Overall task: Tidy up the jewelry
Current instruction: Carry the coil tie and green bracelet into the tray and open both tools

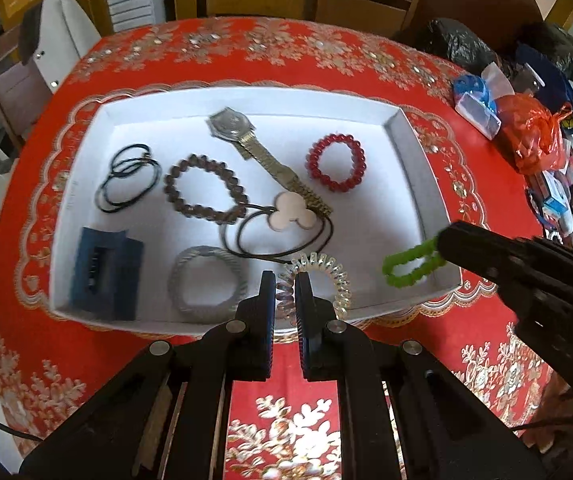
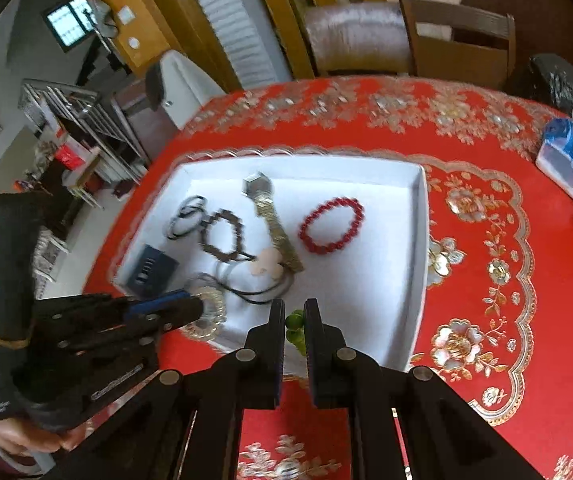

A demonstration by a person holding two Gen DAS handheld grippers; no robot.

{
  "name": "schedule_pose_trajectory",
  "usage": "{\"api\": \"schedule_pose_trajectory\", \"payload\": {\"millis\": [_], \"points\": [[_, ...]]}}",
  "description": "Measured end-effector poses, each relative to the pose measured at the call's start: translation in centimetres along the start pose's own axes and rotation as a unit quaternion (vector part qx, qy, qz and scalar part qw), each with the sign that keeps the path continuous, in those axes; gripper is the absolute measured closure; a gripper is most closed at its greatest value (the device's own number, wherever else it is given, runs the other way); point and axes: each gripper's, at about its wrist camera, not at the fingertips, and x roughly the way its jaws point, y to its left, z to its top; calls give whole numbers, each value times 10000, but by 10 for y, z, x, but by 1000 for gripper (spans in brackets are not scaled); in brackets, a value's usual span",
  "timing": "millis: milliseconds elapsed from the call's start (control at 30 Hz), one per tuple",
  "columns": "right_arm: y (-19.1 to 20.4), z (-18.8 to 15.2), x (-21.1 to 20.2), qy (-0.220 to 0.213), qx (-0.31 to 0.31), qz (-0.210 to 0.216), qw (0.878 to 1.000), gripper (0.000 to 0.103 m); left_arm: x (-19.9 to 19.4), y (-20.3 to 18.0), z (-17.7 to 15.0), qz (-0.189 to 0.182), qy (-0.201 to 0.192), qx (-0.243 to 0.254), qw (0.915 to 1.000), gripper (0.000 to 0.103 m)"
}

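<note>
Over white tray (image 1: 414,168), clear coil (image 1: 326,276) in left gripper (image 1: 285,280); green bracelet (image 1: 410,264) in right gripper (image 2: 294,312)

Glossy red beads (image 1: 336,162), metal watch (image 1: 264,156)

I see a table (image 1: 426,344) under a red floral cloth (image 1: 286,420), with a white tray (image 1: 414,168) lying mid-table and, to the tray's right, a tissue pack (image 1: 476,106), orange bag (image 1: 534,132) and black bags (image 1: 458,46).
</note>
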Motion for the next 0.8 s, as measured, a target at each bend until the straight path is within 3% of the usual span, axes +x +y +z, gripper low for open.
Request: {"api": "schedule_pose_trajectory", "payload": {"millis": [267, 800], "points": [[-37, 26, 37, 160, 195, -504, 9984, 94, 35, -10, 6, -81, 357, 77, 9993, 95], [-50, 52, 76, 240, 116, -559, 9981, 94, 61, -30, 12, -251, 599, 211, 9977, 95]]}}
